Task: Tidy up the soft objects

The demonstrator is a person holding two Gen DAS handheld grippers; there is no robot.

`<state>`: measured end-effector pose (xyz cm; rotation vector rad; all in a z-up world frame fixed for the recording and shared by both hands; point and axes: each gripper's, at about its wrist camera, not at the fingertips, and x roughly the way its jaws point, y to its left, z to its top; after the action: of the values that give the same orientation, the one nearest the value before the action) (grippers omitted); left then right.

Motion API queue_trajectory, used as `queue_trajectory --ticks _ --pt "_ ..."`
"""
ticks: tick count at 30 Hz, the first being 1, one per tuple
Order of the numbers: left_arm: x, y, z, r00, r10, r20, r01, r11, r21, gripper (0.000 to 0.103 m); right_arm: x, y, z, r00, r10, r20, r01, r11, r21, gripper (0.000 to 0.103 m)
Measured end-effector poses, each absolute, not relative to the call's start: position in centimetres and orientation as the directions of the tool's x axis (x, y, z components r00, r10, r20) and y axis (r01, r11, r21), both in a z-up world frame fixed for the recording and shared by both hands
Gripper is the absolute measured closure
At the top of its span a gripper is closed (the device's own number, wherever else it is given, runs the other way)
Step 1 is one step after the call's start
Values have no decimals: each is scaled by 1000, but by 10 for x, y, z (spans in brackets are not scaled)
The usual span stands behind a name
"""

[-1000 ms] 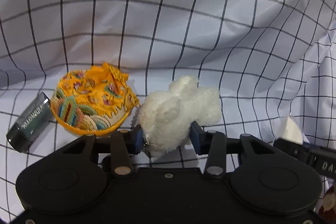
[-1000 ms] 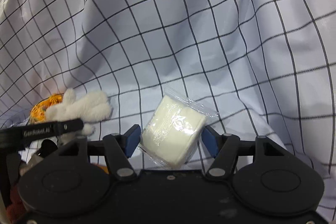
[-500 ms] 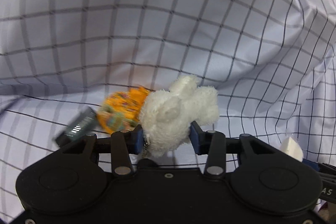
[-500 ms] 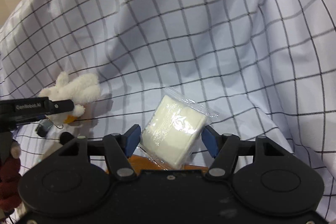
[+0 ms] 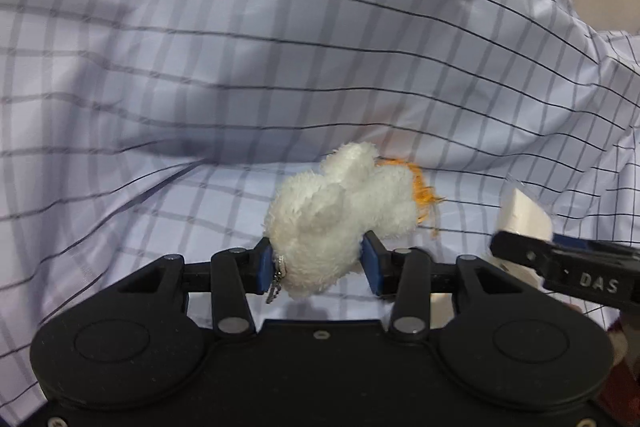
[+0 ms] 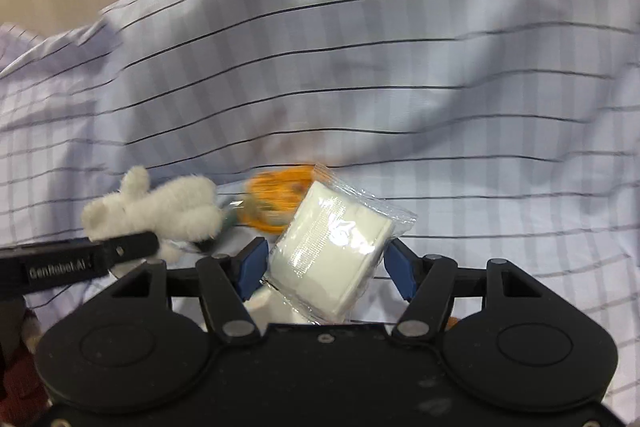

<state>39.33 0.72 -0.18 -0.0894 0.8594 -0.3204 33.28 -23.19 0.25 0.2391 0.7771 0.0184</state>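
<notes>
- Left tool [image 5: 320, 263] clamped on the white plush toy [image 5: 340, 211], blue pads pressed into the fluff on both sides, a small metal chain dangling at the left pad.
- Right tool [image 6: 326, 267] closed on a clear-wrapped white packet [image 6: 332, 251], packet tilted between the pads, its wrapper corner jutting up to the right.
- Both things carried clear of the checked cloth [image 5: 280, 67], not resting on it; cloth blurred across both views, billowing up high on the far side.
- Orange embroidered pouch [image 6: 276, 203] lying on the cloth just beyond the two held things, partly hidden behind the plush in the left view, smeared by blur in the right view.
- Seen from the right wrist, plush [image 6: 156, 207] to the left of the packet, near it but apart.
- Step in hand, by judgement: carrying two soft items at once toward wherever the sorting goes; no container or target spot visible here.
- Next move likely calls for: finding the drop place, bringing each tool low over it, then releasing one at a time so neither item snags.
- Risk: slippery wrapper sliding out of the pads; loose cloth folds catching a tool on the way down.
</notes>
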Motion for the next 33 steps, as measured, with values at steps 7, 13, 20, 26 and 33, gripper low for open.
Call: queue_trajectory --ticks 7,13,20,26,33 --pt "372 54 -14 607 -268 -748 142 963 -230 59 343 -163 2 702 207 -682 -97 976 196 39" --pt "344 84 -20 617 -216 -757 81 974 -211 59 338 -111 3 671 284 -685 -214 959 187 39" --pt "305 107 -28 572 -188 -799 36 978 -205 59 296 -76 2 625 365 -690 -330 924 191 39" --pt "261 116 -25 564 -176 -807 14 979 -204 59 239 -73 10 597 421 -683 -389 897 212 39" --pt "202 93 -14 562 -139 -815 32 989 -147 59 161 -93 17 577 457 -676 -405 880 249 39"
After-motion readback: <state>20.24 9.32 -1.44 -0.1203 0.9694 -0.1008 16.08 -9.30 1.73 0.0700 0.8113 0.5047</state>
